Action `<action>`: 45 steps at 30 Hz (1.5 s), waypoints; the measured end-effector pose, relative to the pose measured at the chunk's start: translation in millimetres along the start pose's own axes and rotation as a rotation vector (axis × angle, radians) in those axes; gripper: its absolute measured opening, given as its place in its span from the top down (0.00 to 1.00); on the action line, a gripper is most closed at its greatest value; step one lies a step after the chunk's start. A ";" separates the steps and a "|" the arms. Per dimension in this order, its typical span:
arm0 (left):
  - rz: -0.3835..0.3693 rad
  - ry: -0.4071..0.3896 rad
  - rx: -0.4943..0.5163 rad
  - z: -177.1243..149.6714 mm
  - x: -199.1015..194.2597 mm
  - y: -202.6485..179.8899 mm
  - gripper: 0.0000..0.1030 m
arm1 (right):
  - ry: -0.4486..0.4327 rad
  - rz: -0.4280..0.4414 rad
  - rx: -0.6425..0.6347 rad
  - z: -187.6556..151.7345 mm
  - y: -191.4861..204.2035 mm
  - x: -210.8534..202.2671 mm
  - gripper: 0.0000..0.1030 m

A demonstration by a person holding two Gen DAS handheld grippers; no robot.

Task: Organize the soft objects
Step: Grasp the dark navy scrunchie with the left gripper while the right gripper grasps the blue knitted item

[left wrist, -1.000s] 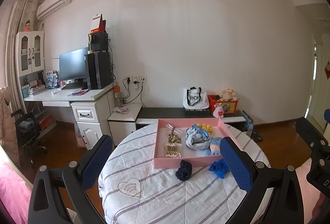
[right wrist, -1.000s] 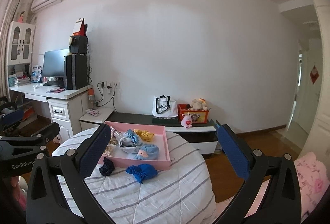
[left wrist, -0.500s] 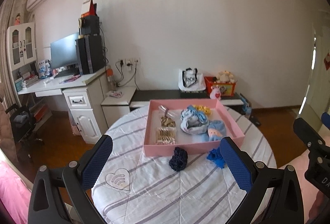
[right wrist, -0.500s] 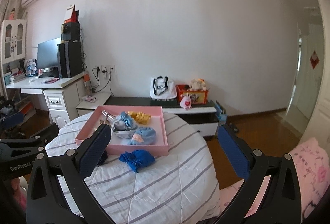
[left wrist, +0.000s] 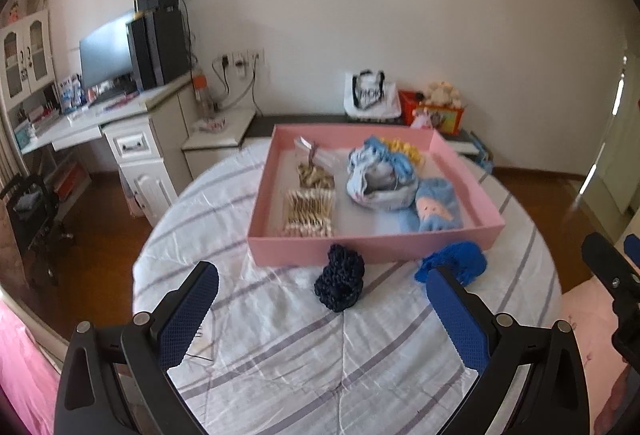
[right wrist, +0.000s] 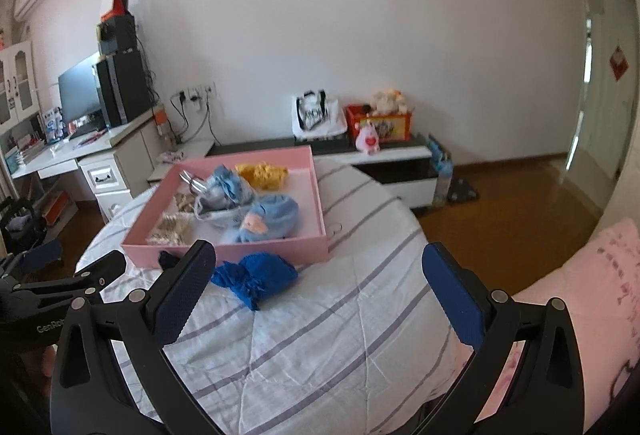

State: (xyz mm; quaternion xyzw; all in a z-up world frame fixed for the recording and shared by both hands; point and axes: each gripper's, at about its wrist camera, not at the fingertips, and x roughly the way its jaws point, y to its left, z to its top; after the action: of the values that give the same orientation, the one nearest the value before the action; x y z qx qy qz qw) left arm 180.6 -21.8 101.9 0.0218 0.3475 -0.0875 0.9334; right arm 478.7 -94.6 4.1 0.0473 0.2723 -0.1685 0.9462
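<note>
Left gripper (left wrist: pixel 322 299) and right gripper (right wrist: pixel 318 277) both spread, empty | pink tray (left wrist: pixel 360 249) holds several soft items | navy scrunchie (left wrist: pixel 340 283) at 6 o'clock of the tray and blue scrunchie (right wrist: pixel 256 277) remain outside.

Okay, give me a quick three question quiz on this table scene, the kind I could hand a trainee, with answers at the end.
1. True or false: the dark navy knit item lies inside the pink tray.
2. Which soft item lies nearest the right gripper? A) yellow knit item B) bright blue knit item C) light blue doll
3. How many soft items lie on the striped cloth outside the tray?

Key: 1. False, it lies on the cloth beside the tray's near wall. 2. B. 3. Two.
</note>
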 end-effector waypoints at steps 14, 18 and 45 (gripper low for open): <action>0.002 0.201 -0.032 10.9 120.5 3.2 0.00 | 0.195 -0.016 -0.058 -13.6 11.0 86.8 0.00; 0.010 0.232 -0.033 11.3 142.9 4.0 0.00 | 0.244 -0.003 -0.074 -17.5 16.1 108.5 0.00; -0.004 0.275 0.012 -11.6 175.8 2.2 0.81 | 0.334 0.015 -0.101 -29.6 30.2 126.3 0.00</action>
State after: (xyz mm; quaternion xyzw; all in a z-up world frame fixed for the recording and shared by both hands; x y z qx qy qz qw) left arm 304.3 -44.5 -21.6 0.0386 0.4715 -0.0877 0.8766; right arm 574.7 -97.9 -88.1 0.0291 0.4334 -0.1372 0.8902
